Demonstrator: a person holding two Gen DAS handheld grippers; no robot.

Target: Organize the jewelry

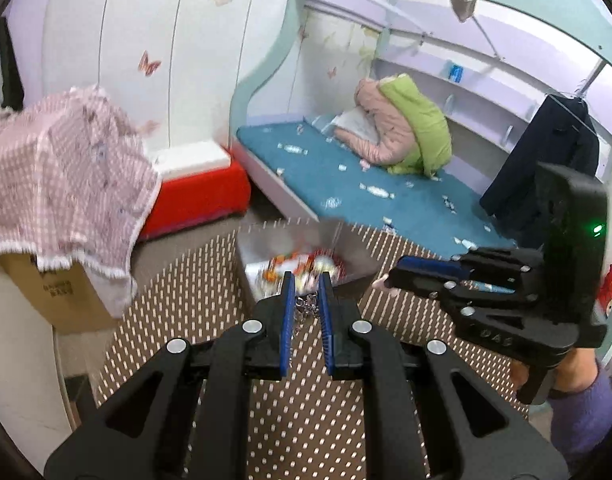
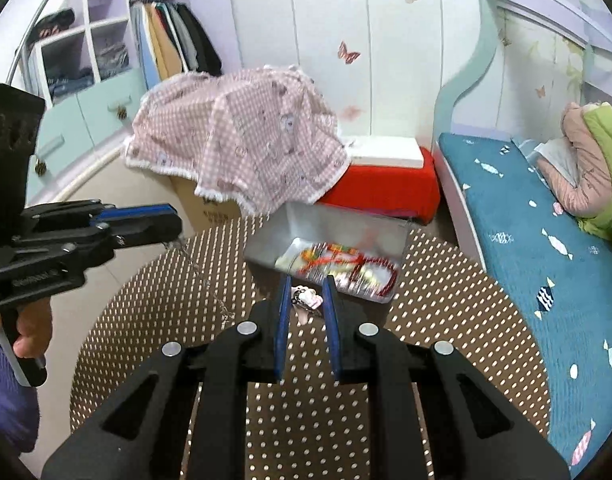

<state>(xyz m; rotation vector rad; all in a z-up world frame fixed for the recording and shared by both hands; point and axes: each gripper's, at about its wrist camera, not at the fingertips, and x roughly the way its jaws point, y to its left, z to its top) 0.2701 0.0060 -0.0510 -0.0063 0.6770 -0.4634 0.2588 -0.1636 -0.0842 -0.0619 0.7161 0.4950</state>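
Note:
A thin silver chain [image 1: 306,307] with a pink-and-white charm [image 2: 307,299] hangs in the air between both grippers. My left gripper [image 1: 306,282] is shut on the chain's links. From its tip [image 2: 176,226], seen in the right wrist view, the chain [image 2: 210,284] droops toward my right gripper [image 2: 306,286]. That gripper is shut on the charm, which shows as a pink bit [image 1: 379,283] at its tip [image 1: 389,276] in the left wrist view. Just beyond both stands a clear plastic box [image 2: 325,224] with blurred colourful jewelry inside.
Everything is above a round brown table with a dotted top [image 2: 445,300]. Behind it are a cardboard box under a pink checked cloth [image 2: 246,148] and a red-covered block [image 2: 381,184]. A teal bed [image 2: 525,232] with jackets is on the right. A hand in a purple sleeve [image 1: 577,408] holds the right gripper.

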